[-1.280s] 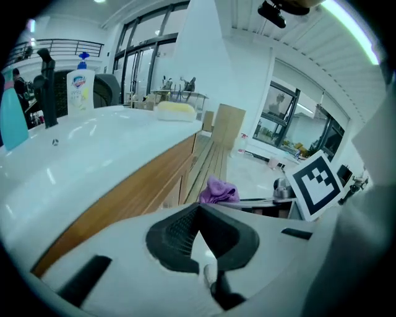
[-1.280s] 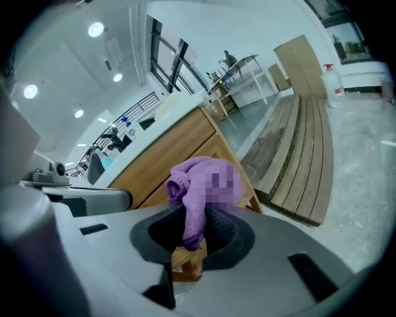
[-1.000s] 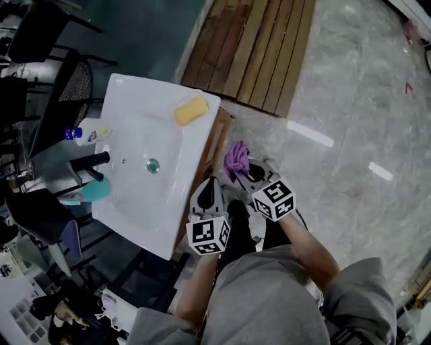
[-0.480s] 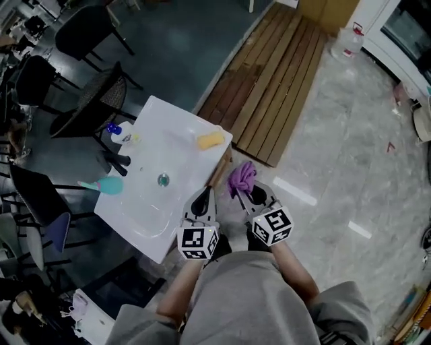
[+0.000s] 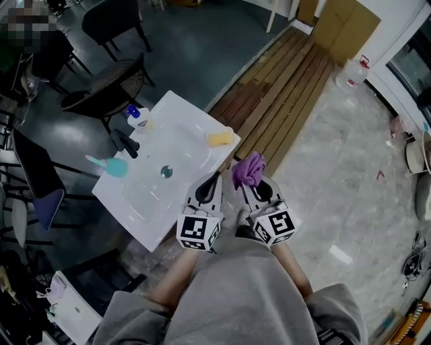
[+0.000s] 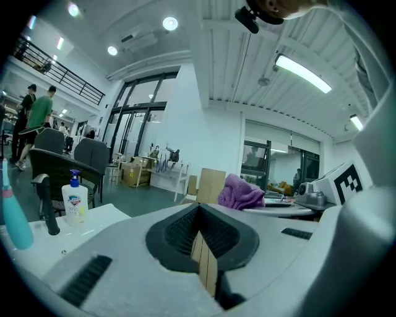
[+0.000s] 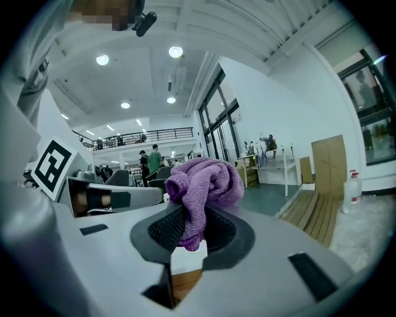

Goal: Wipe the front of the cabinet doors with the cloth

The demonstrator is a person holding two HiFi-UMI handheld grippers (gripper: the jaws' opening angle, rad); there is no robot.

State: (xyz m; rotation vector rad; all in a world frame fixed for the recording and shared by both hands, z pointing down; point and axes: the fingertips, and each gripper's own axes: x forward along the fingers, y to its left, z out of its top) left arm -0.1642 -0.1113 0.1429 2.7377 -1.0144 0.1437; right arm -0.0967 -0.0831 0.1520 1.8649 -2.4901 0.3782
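Note:
A purple cloth (image 5: 248, 168) is bunched in my right gripper (image 5: 254, 183), which is shut on it just off the sink's near corner. In the right gripper view the cloth (image 7: 201, 186) bulges up out of the gripper (image 7: 189, 226). My left gripper (image 5: 214, 178) hangs beside it over the sink's front edge, jaws shut with nothing between them (image 6: 200, 240). The cloth (image 6: 241, 193) shows to its right. The cabinet doors are hidden under the white sink (image 5: 145, 199); only a sliver of wood (image 7: 185, 282) shows below the right gripper.
On the sink lie a yellow sponge (image 5: 220, 139), a soap bottle (image 5: 138, 118), a black tap (image 5: 126, 143) and a teal brush (image 5: 111, 166). Wooden decking (image 5: 289, 74) runs beyond, marble floor (image 5: 350, 175) to the right. Dark chairs (image 5: 111, 20) stand at the left and back.
The head camera has risen and pulled back, so sink and grippers look smaller. Both grippers stay side by side at the sink's edge; the right one still holds the cloth.

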